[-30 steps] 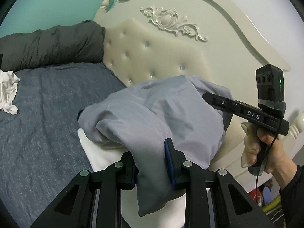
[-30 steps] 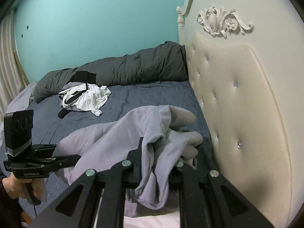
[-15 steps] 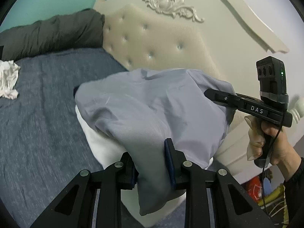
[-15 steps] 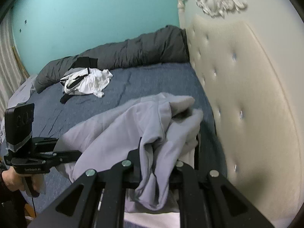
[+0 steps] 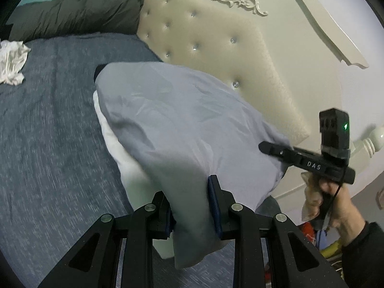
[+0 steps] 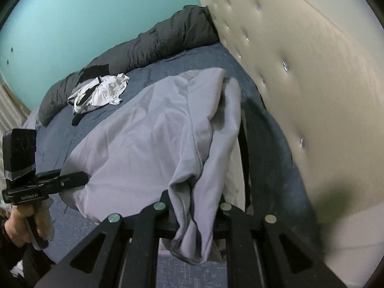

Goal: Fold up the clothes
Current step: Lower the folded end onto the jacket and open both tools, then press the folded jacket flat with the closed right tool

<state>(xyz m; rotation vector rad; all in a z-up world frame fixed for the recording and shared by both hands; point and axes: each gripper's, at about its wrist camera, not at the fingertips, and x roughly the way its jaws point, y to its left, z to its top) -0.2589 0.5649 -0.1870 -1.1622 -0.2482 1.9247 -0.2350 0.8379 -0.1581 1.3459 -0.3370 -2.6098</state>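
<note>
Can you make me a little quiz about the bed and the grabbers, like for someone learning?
1. What do both grippers pinch?
2. True or false: the white clothes lie against the headboard.
3. What lies under the lilac garment? A white fabric, B a book, C a shoe.

Key:
1. The lilac garment; left gripper and right gripper are each shut on it.
2. False; they lie near the dark duvet.
3. A, white fabric.
</note>
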